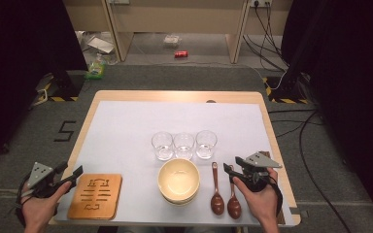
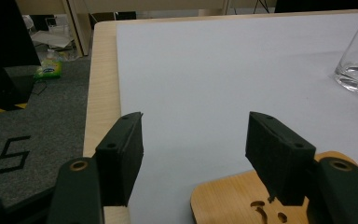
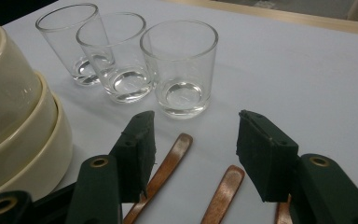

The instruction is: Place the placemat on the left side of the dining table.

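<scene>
Near the table's front edge, left claw (image 1: 72, 175) and right claw (image 1: 233, 164) both wide, empty.

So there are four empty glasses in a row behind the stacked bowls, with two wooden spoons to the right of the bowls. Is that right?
Not quite: there are three glasses, not four. The high view shows them side by side, and the right gripper view confirms the count. The rest holds: they are empty, they stand in a row behind the stacked bowls, and two wooden spoons lie to the right of the bowls.
</scene>
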A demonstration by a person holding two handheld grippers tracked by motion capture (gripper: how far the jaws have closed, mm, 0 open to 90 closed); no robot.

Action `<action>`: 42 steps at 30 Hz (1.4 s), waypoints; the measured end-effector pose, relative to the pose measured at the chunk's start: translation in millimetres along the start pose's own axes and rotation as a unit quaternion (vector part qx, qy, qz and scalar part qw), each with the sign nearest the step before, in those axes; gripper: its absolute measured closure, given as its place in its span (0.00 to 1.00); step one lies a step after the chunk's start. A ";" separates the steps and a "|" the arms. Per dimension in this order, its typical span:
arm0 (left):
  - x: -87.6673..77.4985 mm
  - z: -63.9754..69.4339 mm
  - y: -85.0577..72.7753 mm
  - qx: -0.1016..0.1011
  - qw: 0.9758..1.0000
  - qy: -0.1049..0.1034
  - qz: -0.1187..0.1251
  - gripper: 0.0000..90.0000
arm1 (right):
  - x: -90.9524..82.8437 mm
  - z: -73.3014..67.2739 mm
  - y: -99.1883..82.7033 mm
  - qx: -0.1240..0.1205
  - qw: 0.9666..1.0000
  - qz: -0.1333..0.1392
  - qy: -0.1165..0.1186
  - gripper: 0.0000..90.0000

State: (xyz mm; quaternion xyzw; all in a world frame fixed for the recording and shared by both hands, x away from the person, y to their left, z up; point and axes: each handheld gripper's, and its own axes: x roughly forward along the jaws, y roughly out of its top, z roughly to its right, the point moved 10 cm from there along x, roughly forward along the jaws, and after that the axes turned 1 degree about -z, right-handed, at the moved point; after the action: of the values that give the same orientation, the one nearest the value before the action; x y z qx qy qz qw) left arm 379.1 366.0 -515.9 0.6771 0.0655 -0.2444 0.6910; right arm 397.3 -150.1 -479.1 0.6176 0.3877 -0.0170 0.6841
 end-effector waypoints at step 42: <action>-1.3 11.2 -5.9 -0.015 0.999 -0.035 -0.024 0.31 | 38.2 -160.0 63.5 -0.102 0.983 0.019 0.154 0.45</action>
State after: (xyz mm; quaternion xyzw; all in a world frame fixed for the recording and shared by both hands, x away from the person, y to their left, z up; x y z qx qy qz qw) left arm 372.8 355.7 -519.8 0.6558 0.0606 -0.2834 0.6971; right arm 374.3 19.7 -437.2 0.5468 0.4760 0.1312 0.6762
